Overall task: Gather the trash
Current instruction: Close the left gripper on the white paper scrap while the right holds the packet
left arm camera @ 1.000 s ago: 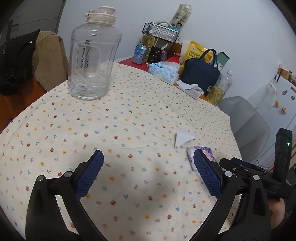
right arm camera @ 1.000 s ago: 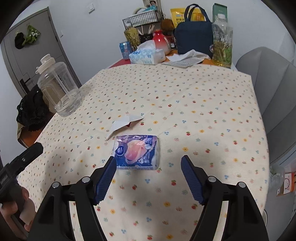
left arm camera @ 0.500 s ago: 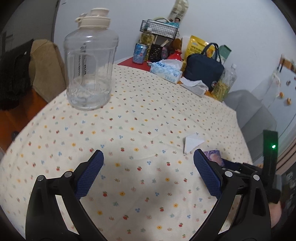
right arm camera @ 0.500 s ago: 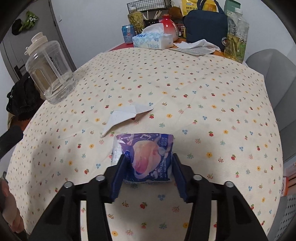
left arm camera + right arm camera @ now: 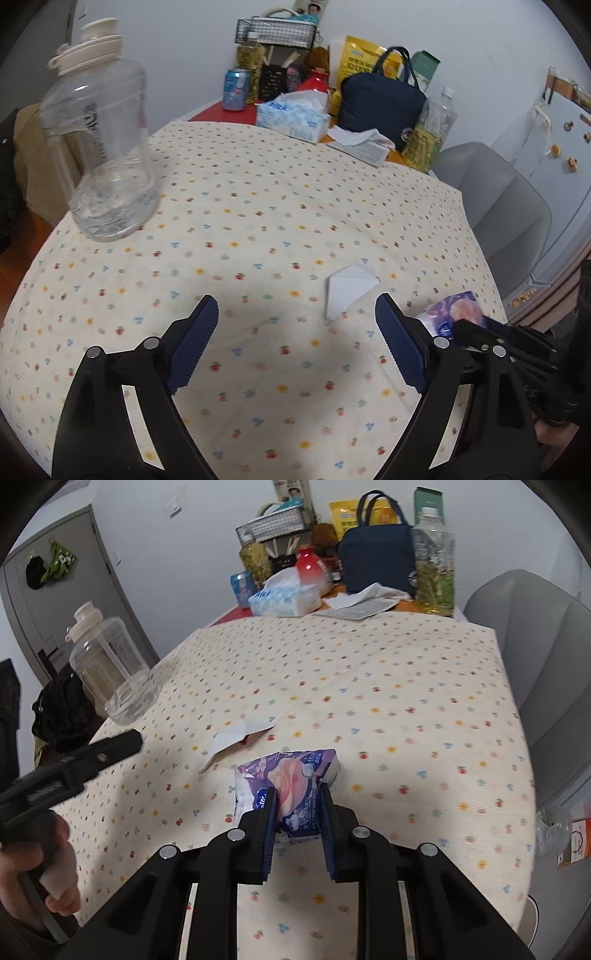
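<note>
Purple tissue pack (image 5: 291, 786) – crinkled, squeezed at its near end, lying on the floral tablecloth (image 5: 406, 709). White folded paper scrap (image 5: 236, 738) lying flat just beyond it, to the left – apart, not touching.

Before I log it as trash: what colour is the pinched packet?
Purple and blue with a pink picture, clearest in the right wrist view.

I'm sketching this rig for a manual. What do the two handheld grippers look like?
Both the left gripper and right gripper are black plastic frames with silver rivets and two fingers faced with dark blue textured pads. No sleeve shows.
</note>
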